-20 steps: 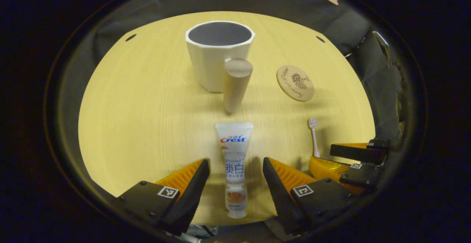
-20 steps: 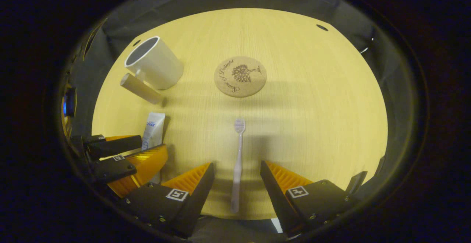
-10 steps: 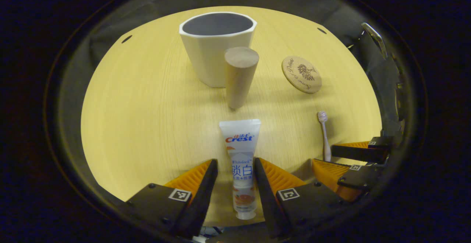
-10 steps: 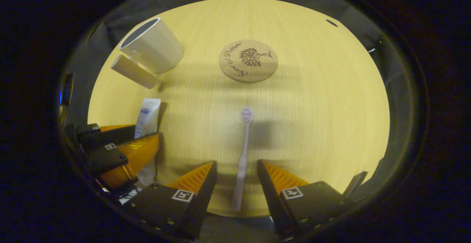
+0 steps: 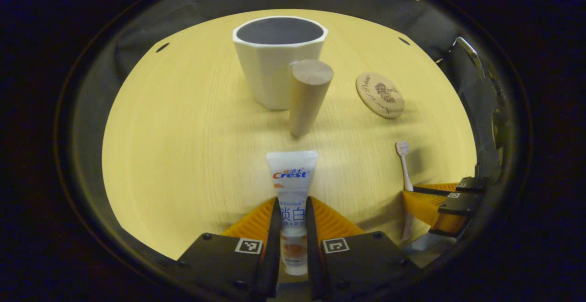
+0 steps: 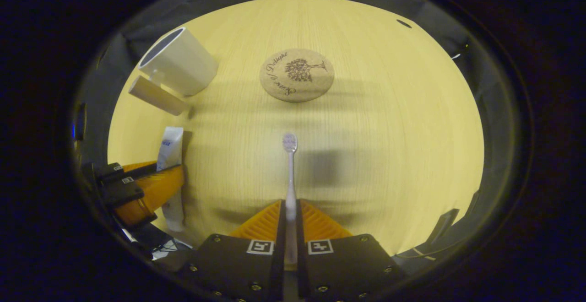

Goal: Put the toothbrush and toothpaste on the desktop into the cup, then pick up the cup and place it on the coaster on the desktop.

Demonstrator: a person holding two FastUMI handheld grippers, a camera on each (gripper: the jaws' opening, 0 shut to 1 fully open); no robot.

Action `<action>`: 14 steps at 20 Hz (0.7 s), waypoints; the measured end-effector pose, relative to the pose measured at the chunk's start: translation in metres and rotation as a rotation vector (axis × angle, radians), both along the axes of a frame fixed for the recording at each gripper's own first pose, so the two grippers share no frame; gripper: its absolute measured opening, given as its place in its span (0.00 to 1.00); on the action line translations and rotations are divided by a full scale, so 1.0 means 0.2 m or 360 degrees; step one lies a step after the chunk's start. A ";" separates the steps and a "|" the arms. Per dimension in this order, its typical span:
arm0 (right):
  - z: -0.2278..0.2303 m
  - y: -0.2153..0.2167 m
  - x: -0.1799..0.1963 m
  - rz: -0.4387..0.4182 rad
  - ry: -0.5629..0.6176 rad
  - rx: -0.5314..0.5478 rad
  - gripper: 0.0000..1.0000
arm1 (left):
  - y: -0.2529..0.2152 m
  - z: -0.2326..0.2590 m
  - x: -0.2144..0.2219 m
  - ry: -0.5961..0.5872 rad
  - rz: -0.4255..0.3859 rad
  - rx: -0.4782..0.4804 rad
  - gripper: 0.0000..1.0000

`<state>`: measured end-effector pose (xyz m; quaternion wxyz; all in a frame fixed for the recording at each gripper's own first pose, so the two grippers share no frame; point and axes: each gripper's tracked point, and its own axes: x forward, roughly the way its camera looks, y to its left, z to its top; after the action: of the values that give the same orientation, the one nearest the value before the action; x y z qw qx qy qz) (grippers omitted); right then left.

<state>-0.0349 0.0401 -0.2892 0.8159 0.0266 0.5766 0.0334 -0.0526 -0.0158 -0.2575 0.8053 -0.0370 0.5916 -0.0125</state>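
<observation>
Our left tongs (image 5: 293,229) are closed on the toothpaste (image 5: 292,187), both fingers pressing its lower body near the cap end. Our right tongs (image 6: 290,229) are pinched nearly together on the toothbrush (image 6: 290,174), gripping the handle low down with the bristle head pointing toward the coaster (image 6: 296,74).

We judge the tube soft and light: it will dent under pressure, so the firmer part near the cap is a sensible hold. The brush looks stiff, thin and slick, and could pivot between the fingers, so a hold nearer mid-handle would steady it.

On the worktop (image 5: 183,132), the cup (image 5: 279,59) stands upright and empty to the left of the coaster, with a wooden cylinder (image 5: 307,96) leaning against its near side, between cup and tube. The brush lies nearer us than the coaster.
</observation>
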 end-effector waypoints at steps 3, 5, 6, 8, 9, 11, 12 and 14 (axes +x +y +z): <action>0.00 0.00 0.01 -0.0028 -0.0016 0.0061 0.11 | 0.00 0.01 -0.01 -0.0030 -0.0028 0.0005 0.29; 0.00 0.01 -0.01 -0.0055 -0.0045 0.0110 0.04 | -0.01 0.02 -0.01 -0.0073 -0.0038 0.0000 0.25; 0.00 0.00 0.01 -0.0058 -0.0058 0.0129 0.04 | -0.01 0.02 -0.01 -0.0096 -0.0040 -0.0007 0.24; 0.01 0.00 0.01 -0.0065 -0.0074 0.0149 0.04 | -0.01 0.02 0.00 -0.0138 -0.0019 -0.0004 0.24; 0.01 -0.01 0.02 -0.0061 -0.0089 0.0143 0.04 | 0.00 0.03 0.00 -0.0157 0.0000 -0.0003 0.24; 0.02 -0.01 0.02 -0.0055 -0.0116 0.0143 0.04 | 0.01 0.04 0.00 -0.0187 0.0026 -0.0008 0.25; 0.03 -0.02 0.03 -0.0050 -0.0137 0.0133 0.04 | 0.01 0.04 0.01 -0.0213 0.0041 -0.0012 0.24; 0.07 -0.04 0.04 -0.0033 -0.0187 0.0113 0.04 | 0.03 0.08 0.02 -0.0280 0.0071 -0.0014 0.24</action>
<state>-0.0274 0.0328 -0.2745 0.8473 0.0593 0.5258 0.0468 -0.0491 -0.0094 -0.2417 0.8540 -0.0525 0.5175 -0.0004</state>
